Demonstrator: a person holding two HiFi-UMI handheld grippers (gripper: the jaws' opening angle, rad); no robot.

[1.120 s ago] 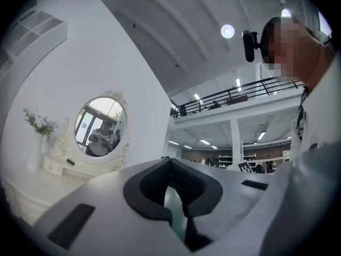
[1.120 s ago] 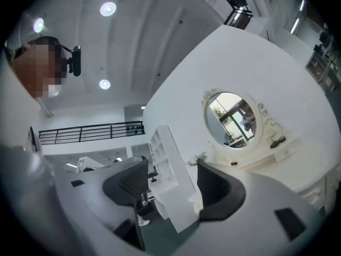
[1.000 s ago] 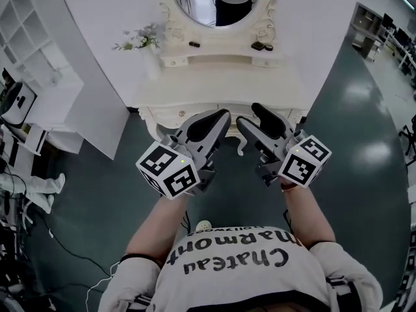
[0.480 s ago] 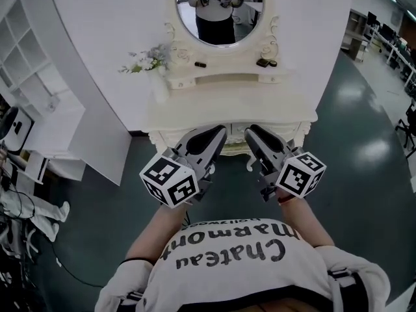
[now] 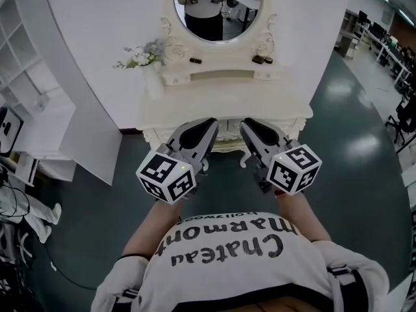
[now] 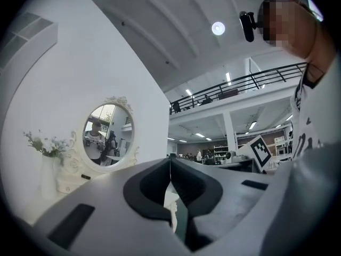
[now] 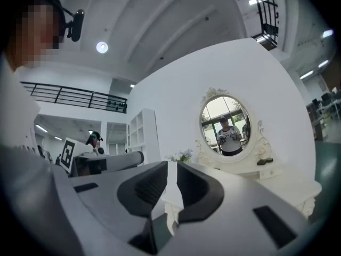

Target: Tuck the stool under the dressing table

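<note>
Both grippers sit side by side, pointing at the front edge of the dressing table worktop. The left gripper has its fingers pressed together on nothing. The right gripper has fingers that have just been closing. They stand a narrow slit apart with nothing between them. The stool is hidden. A cream carved leg shows under that edge, but I cannot tell whose it is.

dressing table: cream paint, smooth, with slight sheen
mirror: glossy glass
floor: dark green, glossy, reflects lamps
left gripper, right gripper: matt grey plastic
shirt: white cloth, matt
</note>
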